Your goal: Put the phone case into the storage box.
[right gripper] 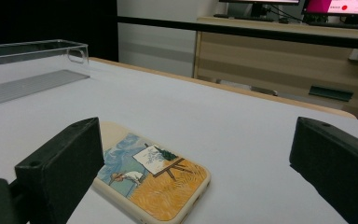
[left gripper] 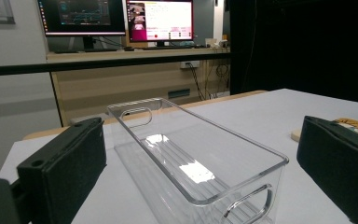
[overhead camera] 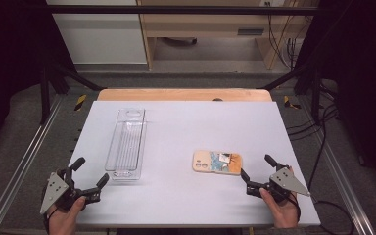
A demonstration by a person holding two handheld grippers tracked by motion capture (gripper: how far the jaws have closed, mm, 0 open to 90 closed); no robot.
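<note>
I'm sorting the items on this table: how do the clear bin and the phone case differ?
The clear bin is see-through, while the phone case is opaque with a painted picture. The bin is long and tall-walled; the case is short and flat. The bin runs away from the person; the case lies crosswise. Both rest untouched on the white table.

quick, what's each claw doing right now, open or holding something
Left claw: open, holding nothing, beside the clear plastic oblong bin.
Right claw: open, holding nothing, next to the cream phone case with a painted picture.

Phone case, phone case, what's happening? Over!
Left gripper and right gripper open, holding nothing. Phone case flat on table, just ahead of right gripper. Clear bin empty. Nothing in the way.
</note>
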